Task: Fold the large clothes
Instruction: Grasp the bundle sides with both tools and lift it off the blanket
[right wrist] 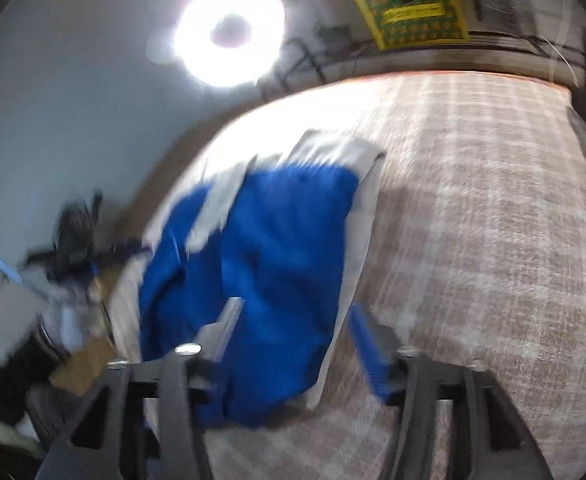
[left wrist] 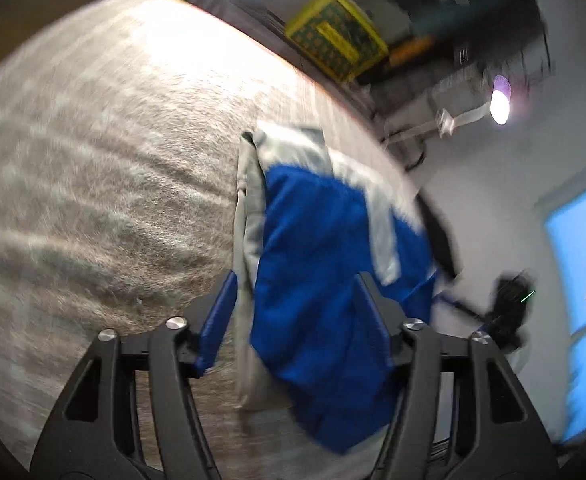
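Observation:
A blue and grey garment lies folded into a long stack on a beige plaid-covered surface, close to that surface's edge. My left gripper hovers over the garment's near end with its jaws apart. The blue cloth shows between the fingers, and no pad presses on it. In the right wrist view the same garment lies ahead, and my right gripper is open above its near right corner. Its left finger is over the blue cloth and its right finger over the plaid surface. Both views are blurred.
A bright ring light shines beyond the surface. A yellow and green patterned panel lies at the back. A dark blurred device is off the surface's edge, beside the garment. A blue lit panel fills the far right.

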